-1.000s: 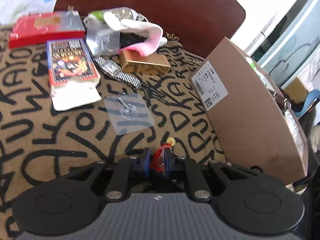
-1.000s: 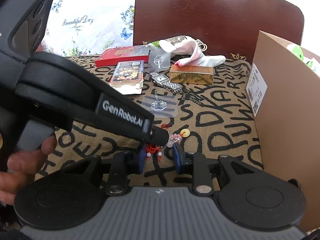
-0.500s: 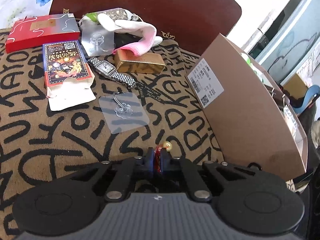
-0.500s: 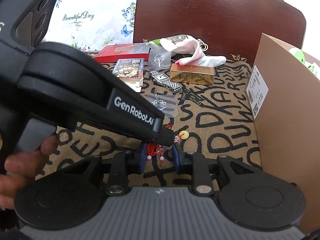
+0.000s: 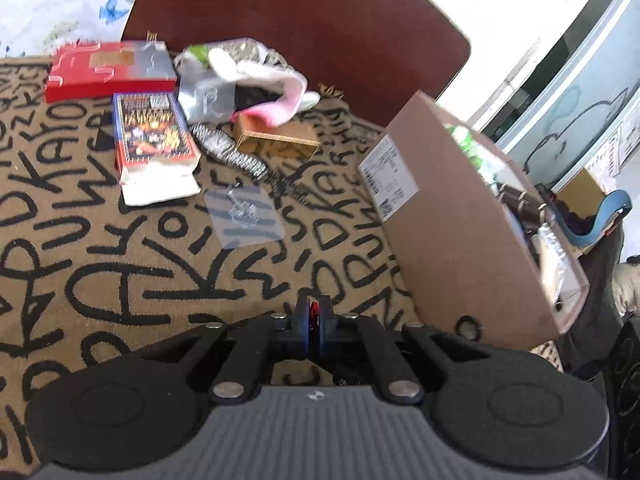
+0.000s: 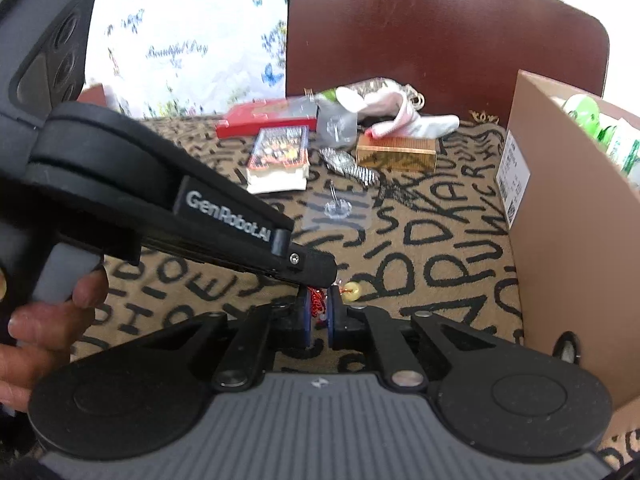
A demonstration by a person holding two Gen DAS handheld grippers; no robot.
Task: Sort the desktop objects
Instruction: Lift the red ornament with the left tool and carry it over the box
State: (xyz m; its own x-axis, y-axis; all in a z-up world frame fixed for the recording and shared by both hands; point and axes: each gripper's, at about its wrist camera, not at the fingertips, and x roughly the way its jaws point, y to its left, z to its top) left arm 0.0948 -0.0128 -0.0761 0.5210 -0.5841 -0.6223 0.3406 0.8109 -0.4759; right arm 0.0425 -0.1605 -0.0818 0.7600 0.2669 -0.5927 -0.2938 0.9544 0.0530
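My left gripper [image 5: 314, 310] is shut on a red beaded charm [image 5: 314, 307], of which only a red sliver shows between the pads. In the right wrist view the left gripper [image 6: 316, 270] reaches across from the left, and the charm [image 6: 316, 300] with its yellow bead [image 6: 352, 291] hangs at its tip. My right gripper [image 6: 318, 312] sits just behind it, jaws narrowly apart around the charm's red threads. A cardboard box [image 5: 460, 216] stands at the right.
On the patterned cloth [image 5: 120, 272] lie a red box [image 5: 108, 70], a card pack [image 5: 154, 136], a watch [image 5: 228, 152], a gold box [image 5: 280, 144], a clear hook sheet [image 5: 244, 216] and a pink-white sock [image 5: 272, 88]. A brown chair back [image 5: 320, 20] stands behind.
My left gripper closed on the red charm and lifted it off the cloth. My right gripper's jaws narrowed around the hanging threads.
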